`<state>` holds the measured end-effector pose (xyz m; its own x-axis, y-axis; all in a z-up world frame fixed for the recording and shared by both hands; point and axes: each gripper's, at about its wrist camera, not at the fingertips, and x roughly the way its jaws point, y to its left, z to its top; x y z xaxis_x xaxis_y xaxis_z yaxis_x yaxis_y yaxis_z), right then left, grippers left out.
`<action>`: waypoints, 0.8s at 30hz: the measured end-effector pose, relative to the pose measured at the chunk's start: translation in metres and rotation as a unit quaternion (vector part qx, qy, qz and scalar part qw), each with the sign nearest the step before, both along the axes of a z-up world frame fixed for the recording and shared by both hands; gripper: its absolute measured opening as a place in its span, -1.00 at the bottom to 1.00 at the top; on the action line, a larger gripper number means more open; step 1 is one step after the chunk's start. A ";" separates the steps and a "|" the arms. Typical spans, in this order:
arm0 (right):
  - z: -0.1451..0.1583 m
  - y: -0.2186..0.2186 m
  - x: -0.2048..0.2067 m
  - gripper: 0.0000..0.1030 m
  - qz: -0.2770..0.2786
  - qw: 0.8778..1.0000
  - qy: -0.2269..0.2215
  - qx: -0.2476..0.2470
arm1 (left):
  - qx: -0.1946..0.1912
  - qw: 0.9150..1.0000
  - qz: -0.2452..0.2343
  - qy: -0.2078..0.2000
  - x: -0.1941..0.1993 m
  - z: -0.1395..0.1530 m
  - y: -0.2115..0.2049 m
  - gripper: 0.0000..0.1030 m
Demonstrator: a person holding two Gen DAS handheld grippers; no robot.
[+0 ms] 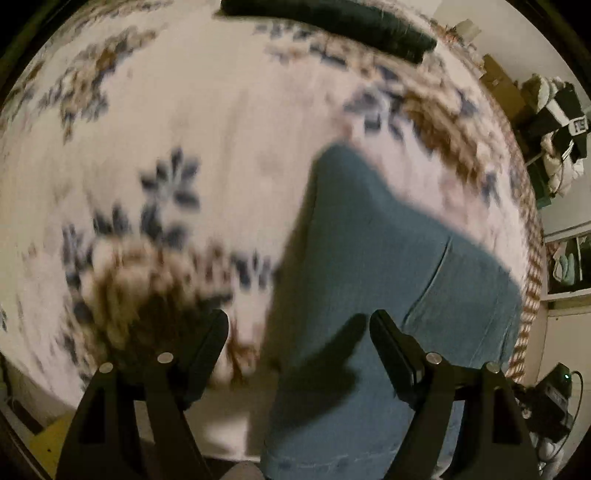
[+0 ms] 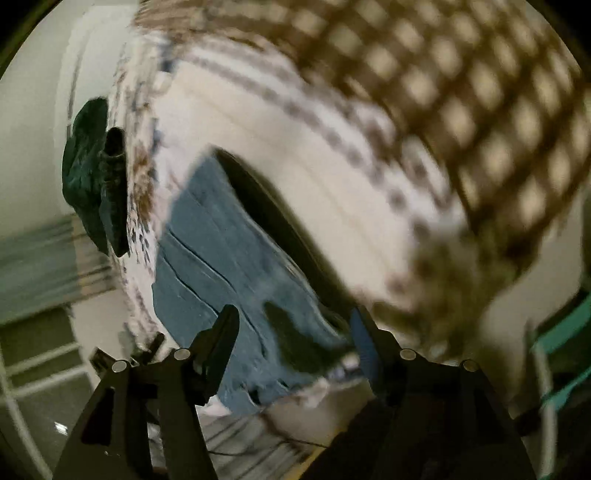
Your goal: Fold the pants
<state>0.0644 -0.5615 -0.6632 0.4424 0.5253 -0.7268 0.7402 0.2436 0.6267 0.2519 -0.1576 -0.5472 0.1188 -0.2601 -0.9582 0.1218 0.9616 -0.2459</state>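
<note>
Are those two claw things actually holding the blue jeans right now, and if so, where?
No. Both the left gripper and right gripper are open above the jeans, fingers apart, gripping nothing.

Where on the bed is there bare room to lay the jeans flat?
Free: the floral bedspread left of the jeans, up to the dark folded garment at the far edge. Crowded: the right side, where the jeans lie near the bed's edge.

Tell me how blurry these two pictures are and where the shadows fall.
Left wrist view: motion blur smears the floral blanket and softens the blue jeans; the open left gripper stays sharp and casts a finger shadow on the denim. Right wrist view: heavier swirling blur, worst on the checkered border; a dark shadow runs along the jeans' far edge, beyond the open right gripper.
</note>
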 end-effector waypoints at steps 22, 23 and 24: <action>-0.006 0.018 -0.035 0.42 -0.025 0.999 -0.042 0.007 | -0.110 0.994 -0.011 0.024 -0.008 -0.030 -0.015 0.74; -0.016 0.026 -0.035 0.43 -0.022 0.998 -0.045 0.022 | -0.107 0.994 -0.013 0.028 -0.007 -0.035 -0.018 0.74; -0.022 0.030 -0.033 0.45 -0.019 0.998 -0.046 0.031 | -0.108 0.994 -0.014 0.031 -0.004 -0.040 -0.020 0.81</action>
<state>0.0313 -0.5311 -0.6854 0.5265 0.5495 -0.6488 0.6860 0.1762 0.7059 0.2477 -0.1773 -0.5874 0.0518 -0.4629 -0.8849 0.1266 0.8820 -0.4540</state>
